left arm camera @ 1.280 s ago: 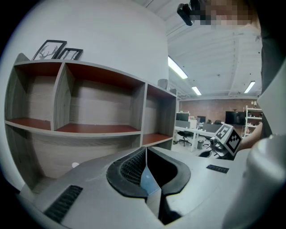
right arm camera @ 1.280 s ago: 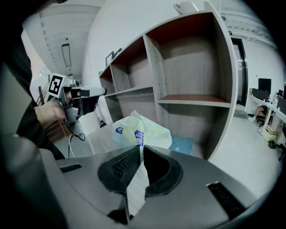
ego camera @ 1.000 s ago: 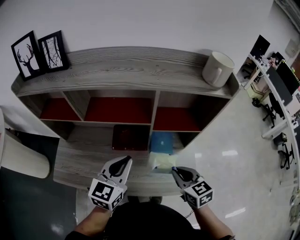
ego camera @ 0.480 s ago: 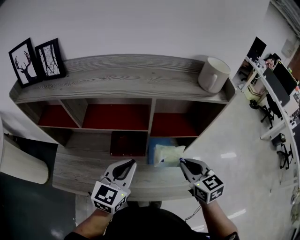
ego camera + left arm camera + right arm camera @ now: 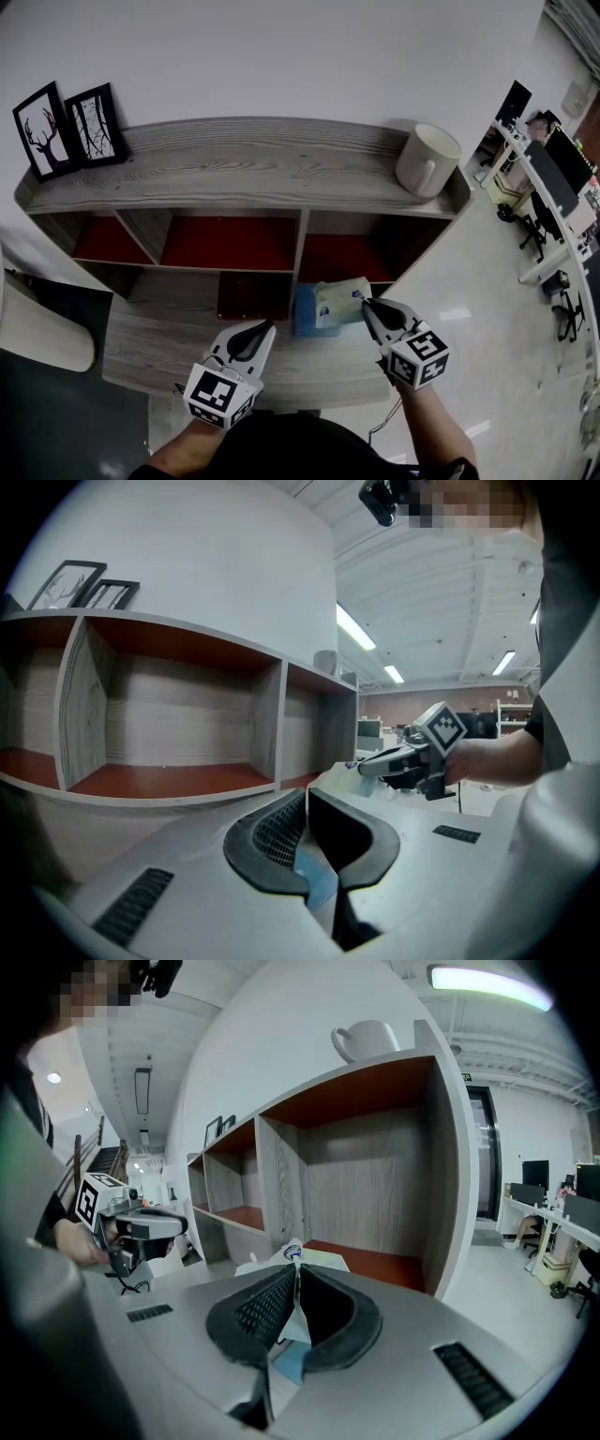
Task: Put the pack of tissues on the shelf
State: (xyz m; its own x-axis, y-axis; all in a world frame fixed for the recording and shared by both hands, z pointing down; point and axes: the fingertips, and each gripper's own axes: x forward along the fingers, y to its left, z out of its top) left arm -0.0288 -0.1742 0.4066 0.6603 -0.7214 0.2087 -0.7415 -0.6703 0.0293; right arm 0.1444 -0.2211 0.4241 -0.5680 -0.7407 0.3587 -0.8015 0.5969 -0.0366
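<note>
Tissue pack (image 5: 342, 300) was pinched by its thin wrapper edge in the right gripper (image 5: 367, 305) jaws, which were nearly closed on it. It hung seemingly clear of the desk (image 5: 159, 337), right in front of the lower right compartment of the shelf (image 5: 244, 155). Left gripper (image 5: 265, 330) jaws were together on nothing, parked out of the way, I'd guess.

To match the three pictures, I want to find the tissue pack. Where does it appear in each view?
Head view: pack low centre, at the right gripper's tips, in front of the shelf.
Left gripper view: pack right of centre, at the right gripper's tips.
Right gripper view: pack at centre, pinched between the jaws.
Shared landmark: the shelf, seen in all three.
</note>
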